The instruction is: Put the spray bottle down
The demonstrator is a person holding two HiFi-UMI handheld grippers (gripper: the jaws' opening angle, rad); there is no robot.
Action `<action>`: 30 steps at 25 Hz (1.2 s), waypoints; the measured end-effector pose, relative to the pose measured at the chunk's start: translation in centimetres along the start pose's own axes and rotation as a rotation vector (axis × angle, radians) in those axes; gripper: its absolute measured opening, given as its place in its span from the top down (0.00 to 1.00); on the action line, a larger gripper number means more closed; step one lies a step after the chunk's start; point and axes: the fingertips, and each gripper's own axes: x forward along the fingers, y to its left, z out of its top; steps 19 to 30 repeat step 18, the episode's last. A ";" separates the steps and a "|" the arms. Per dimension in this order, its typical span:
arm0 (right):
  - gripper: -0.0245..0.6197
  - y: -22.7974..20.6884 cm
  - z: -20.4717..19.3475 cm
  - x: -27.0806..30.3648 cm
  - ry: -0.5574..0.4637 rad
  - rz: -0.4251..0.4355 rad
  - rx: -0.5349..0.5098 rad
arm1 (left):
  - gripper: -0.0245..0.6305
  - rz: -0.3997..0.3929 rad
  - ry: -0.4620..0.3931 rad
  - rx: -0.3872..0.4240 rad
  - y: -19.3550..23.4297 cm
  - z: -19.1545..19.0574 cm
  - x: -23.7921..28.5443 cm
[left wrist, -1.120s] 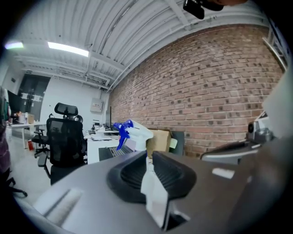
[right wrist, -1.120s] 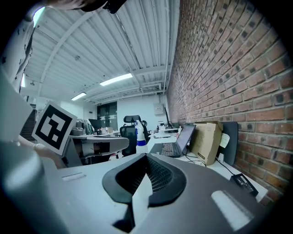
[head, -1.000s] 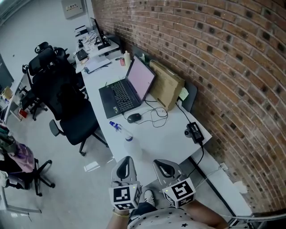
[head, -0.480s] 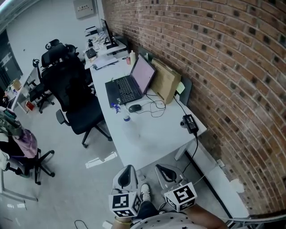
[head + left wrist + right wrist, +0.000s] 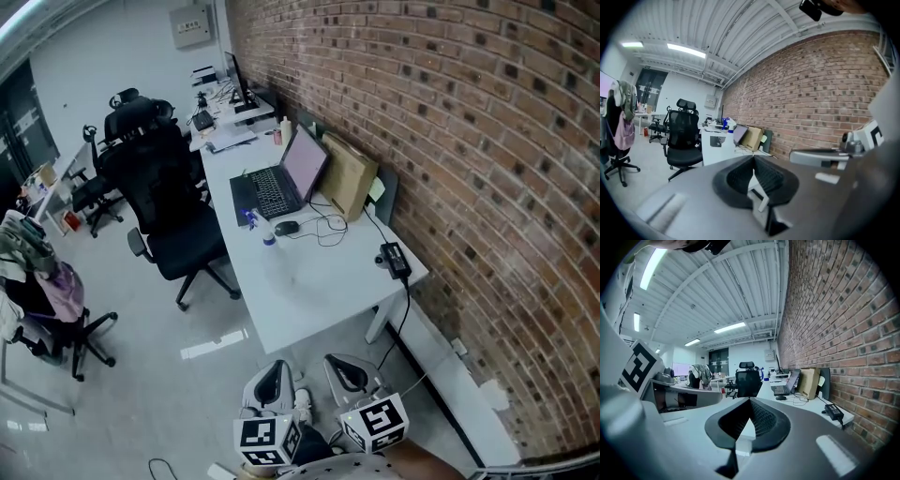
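Observation:
The spray bottle (image 5: pixel 262 232), clear with a blue head, lies on the white desk (image 5: pixel 319 300) just in front of the laptop. Both grippers are far from it, over the floor at the bottom of the head view. My left gripper (image 5: pixel 272 379) is shut with nothing between its jaws. Beside it, my right gripper (image 5: pixel 348 372) is also shut and holds nothing. In the left gripper view the left gripper (image 5: pixel 752 160) points toward the distant desk (image 5: pixel 712 143). The right gripper (image 5: pixel 749 401) looks along the brick wall past the desk (image 5: pixel 815 408).
On the desk are an open laptop (image 5: pixel 274 186), a mouse (image 5: pixel 286 228), a brown cardboard box (image 5: pixel 349 176) and a power adapter (image 5: pixel 392 257) with cables. A black office chair (image 5: pixel 169 211) stands left of the desk. Another chair with clothes (image 5: pixel 42 291) is further left. A brick wall (image 5: pixel 469 187) runs on the right.
Both shut grippers have drawn back from the desk over the floor. The desk and the bottle lying on it now sit farther up and smaller in the head view.

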 end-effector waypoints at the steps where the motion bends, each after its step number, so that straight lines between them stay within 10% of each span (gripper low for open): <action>1: 0.96 0.3 0.1 -0.2 -0.004 0.003 -0.001 | 0.95 0.000 -0.001 0.001 -0.1 0.0 -0.3; 30: 0.96 0.9 1.5 -0.4 -0.036 -0.009 -0.019 | 0.95 -0.019 -0.031 0.025 -0.2 1.7 -0.4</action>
